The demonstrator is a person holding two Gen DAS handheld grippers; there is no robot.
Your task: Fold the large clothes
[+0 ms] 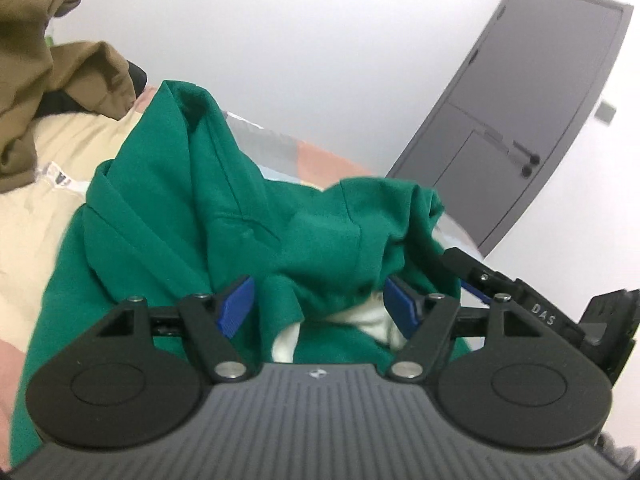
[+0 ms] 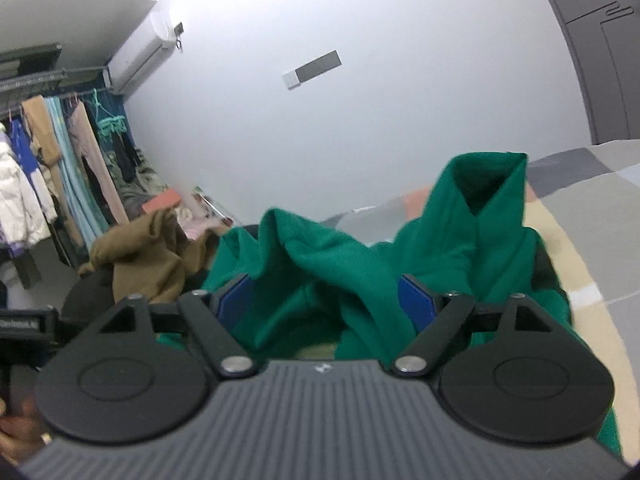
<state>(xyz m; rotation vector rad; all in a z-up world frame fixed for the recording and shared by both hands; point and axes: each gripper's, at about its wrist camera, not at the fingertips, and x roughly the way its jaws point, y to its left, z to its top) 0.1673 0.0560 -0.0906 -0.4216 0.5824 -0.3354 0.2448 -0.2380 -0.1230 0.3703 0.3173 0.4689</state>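
Note:
A crumpled green garment [image 1: 208, 200] with a white inner patch [image 1: 372, 320] lies heaped on the bed. My left gripper [image 1: 320, 304] stands open low over it. Its blue pads [image 1: 236, 304] are spread wide, with loose green folds between them and nothing pressed. In the right wrist view the same green garment [image 2: 328, 252] rises in two peaks. My right gripper [image 2: 326, 300] is open as well. A green fold lies between its blue pads [image 2: 416, 300] without being squeezed. The right gripper's black body [image 1: 520, 300] shows at the right of the left wrist view.
A brown garment [image 1: 36, 60] is piled at the far left, also seen as the brown garment [image 2: 136, 256]. The bed cover [image 1: 40, 208] is cream, pink and grey patchwork. A grey door [image 1: 532, 112] stands behind. A rail of hanging clothes [image 2: 52, 168] lines the left wall.

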